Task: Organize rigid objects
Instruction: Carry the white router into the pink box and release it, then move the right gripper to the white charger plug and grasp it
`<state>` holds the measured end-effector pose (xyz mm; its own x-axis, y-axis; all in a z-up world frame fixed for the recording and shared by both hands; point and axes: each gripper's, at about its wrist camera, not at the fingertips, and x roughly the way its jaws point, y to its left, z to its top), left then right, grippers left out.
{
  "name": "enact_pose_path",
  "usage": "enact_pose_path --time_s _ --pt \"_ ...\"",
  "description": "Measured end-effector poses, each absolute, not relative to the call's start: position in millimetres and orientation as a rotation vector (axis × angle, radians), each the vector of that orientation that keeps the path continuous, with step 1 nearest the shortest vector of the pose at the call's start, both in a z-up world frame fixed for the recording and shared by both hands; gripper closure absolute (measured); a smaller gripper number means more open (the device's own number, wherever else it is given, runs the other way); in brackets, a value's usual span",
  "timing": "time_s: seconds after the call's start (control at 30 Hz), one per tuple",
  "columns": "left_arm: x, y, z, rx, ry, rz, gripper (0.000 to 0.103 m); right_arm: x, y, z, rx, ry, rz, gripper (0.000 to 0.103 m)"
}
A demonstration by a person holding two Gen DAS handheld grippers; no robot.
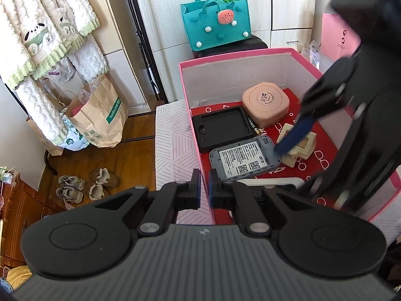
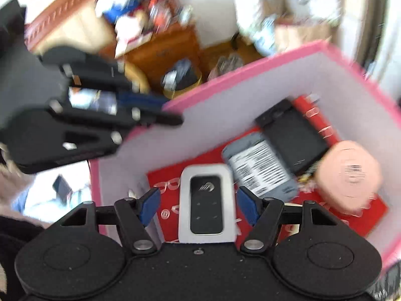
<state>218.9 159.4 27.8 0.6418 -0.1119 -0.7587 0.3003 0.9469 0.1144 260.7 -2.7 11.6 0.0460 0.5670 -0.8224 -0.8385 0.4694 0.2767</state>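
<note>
Your right gripper (image 2: 198, 202) stands wide, its blue pads clear on either side of the silver flat device with a black panel (image 2: 206, 204), which seems, through the blur, to lie loose on the red floor of the pink cardboard box (image 2: 250, 74). Beside it lie the grey router with its label up (image 2: 260, 171), the black tray (image 2: 293, 136) and the peach rounded case (image 2: 349, 173), packed edge to edge to save room. Your left gripper (image 1: 205, 190) is pinched shut on the box's near wall, probably steadying it.

L claw (image 1: 205, 188) pinched closed, R claw (image 2: 199, 207) spread.
</note>
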Motion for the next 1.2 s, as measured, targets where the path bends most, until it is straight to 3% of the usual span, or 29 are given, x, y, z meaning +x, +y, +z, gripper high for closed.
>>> enact_pose_path --time_s 0.17,0.47,0.9,1.2 --pt "218 160 28 0.242 0.840 -0.242 0.098 245 -71 49 -0.149 0.849 0.988 0.031" --pt "214 158 26 0.261 0.807 -0.245 0.098 212 -178 63 -0.095 0.758 0.623 0.031" --pt "213 162 24 0.243 0.794 -0.266 0.098 147 -266 -52 0.139 0.817 0.128 0.030" --pt "212 163 24 0.253 0.790 -0.276 0.097 150 -255 -76 0.108 0.832 -0.029 0.029"
